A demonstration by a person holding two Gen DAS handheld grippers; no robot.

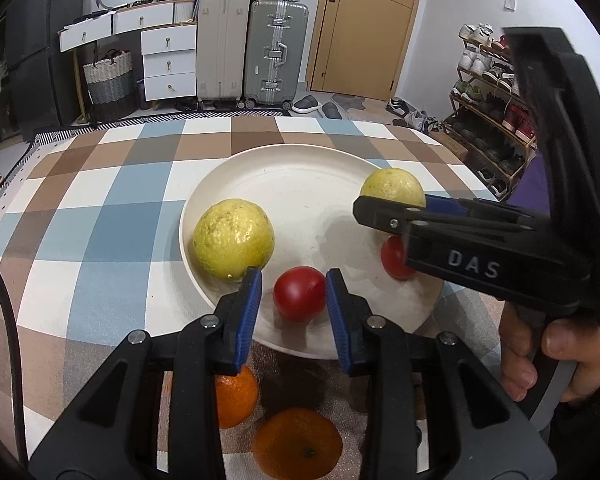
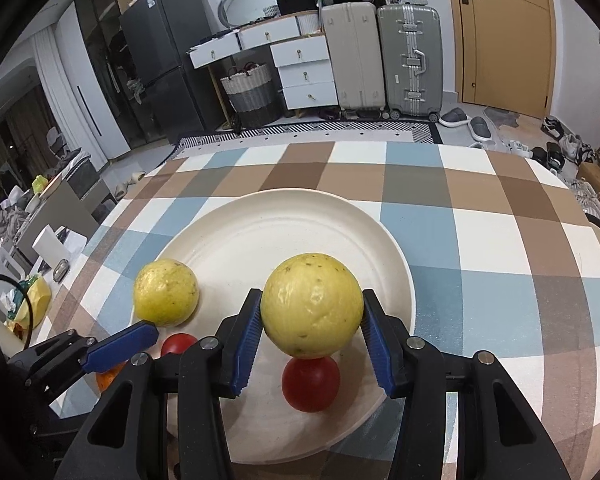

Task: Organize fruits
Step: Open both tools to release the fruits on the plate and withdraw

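Fruits are sitting partly out of sight in both wrist views. Seen from the left wrist, the left gripper (image 1: 294, 284) is hiding part of one orange (image 1: 236, 402) behind its left finger, while a second orange (image 1: 297, 443) is lying on the checked tablecloth (image 1: 100, 208) below the plate's near rim. The right gripper (image 1: 380, 218), entering sideways from the right, is covering half of the far tomato (image 1: 394, 258) and the lower edge of the far guava (image 1: 392, 188).

From the right wrist, only a sliver of orange (image 2: 107, 378) is showing behind the left gripper's blue pad, and the near tomato (image 2: 178, 344) is half hidden there.

The round cream plate (image 2: 260, 232) is holding two rough, speckled yellow guavas and two smooth red tomatoes. The left gripper's jaws are standing open around the near tomato (image 1: 299, 299), with gaps on both sides. The right gripper (image 2: 310, 336) is standing with its ribbed blue pads on either side of one guava (image 2: 312, 305); its left pad is touching the skin, but whether the right pad is pressing cannot be told, nor whether the fruit is lifted. A tomato (image 2: 310, 383) is lying directly below it, the other guava (image 2: 166, 293) lying to the left. A bare hand (image 1: 556, 356) is squeezing the right gripper's handle.
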